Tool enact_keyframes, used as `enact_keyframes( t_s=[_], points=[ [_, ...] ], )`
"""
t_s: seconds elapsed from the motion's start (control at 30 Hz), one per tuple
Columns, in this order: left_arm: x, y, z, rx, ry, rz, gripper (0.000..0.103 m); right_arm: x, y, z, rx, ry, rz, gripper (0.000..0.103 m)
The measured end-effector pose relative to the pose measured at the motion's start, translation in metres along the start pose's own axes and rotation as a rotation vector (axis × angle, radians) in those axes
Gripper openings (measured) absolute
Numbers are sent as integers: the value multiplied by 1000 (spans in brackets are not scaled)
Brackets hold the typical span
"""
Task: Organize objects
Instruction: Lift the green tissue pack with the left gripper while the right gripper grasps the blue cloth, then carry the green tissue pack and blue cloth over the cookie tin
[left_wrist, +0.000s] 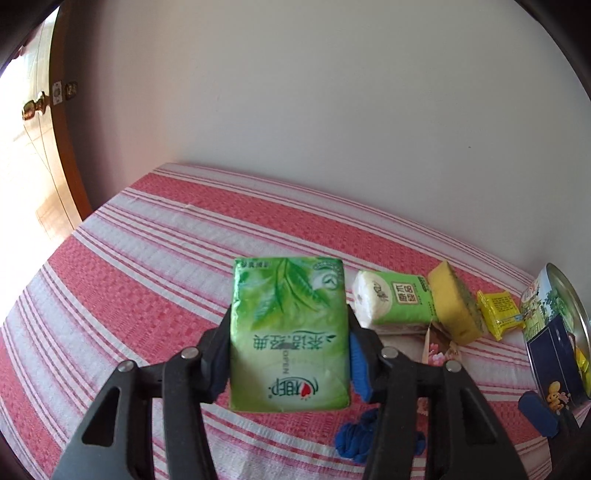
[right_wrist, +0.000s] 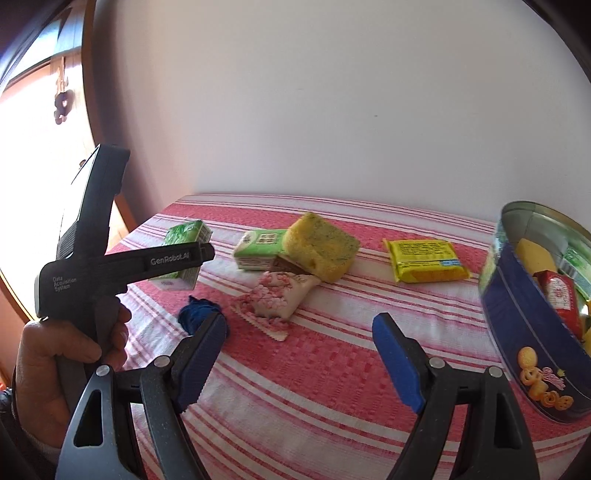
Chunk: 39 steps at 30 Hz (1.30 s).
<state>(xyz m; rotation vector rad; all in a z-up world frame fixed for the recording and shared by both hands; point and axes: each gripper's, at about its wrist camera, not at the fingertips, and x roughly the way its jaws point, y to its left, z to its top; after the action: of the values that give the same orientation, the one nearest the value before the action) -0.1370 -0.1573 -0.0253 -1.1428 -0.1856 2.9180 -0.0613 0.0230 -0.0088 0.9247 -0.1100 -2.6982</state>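
Above the striped tablecloth (left_wrist: 140, 258), toward its near-left part, the left gripper (left_wrist: 290, 354) was clamped on a green tissue pack (left_wrist: 290, 332), lifted off the cloth, its long axis pointing away toward the wall. The right gripper (right_wrist: 299, 354) hung with its jaws apart, holding nothing. The far-left corner lay bare; a sponge (right_wrist: 321, 245), a yellow packet (right_wrist: 424, 260) and a tin (right_wrist: 524, 332) crowded the right side.

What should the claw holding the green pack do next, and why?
Probably carry it right, toward the open tin. The left claw is clamped on the green tissue pack, lifted off the striped cloth, and the tin already holds other items. The right claw is open and empty.
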Motion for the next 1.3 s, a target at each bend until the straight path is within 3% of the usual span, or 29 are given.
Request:
enact_keyframes(
  t_s=[0.1, 0.17, 0.37, 0.43, 0.57, 0.8, 1.1, 1.3],
  points=[
    [-8, 14, 4, -6, -30, 45, 52, 19, 19, 5, -52, 51, 70, 81],
    [-9, 26, 6, -36, -29, 54, 52, 33, 29, 9, -78, 82, 86, 71],
    [-7, 49, 6, -107, -16, 108, 52, 79, 52, 14, -106, 241, 139, 60],
    [-6, 49, 6, -111, -7, 97, 52, 79, 58, 17, -135, 234, 106, 53],
    [-2, 41, 5, -79, -5, 91, 52, 78, 58, 17, -131, 241, 119, 44],
    [-9, 28, -1, -63, -59, 52, 52, 32, 35, 27, -66, 46, 166, 44],
    [-34, -6, -10, 1, -188, 28, 52, -30, -24, 20, -39, -153, -59, 44],
    [-42, -32, -17, 51, -226, 47, 52, -51, -34, 17, -82, -266, -212, 44]
  ],
)
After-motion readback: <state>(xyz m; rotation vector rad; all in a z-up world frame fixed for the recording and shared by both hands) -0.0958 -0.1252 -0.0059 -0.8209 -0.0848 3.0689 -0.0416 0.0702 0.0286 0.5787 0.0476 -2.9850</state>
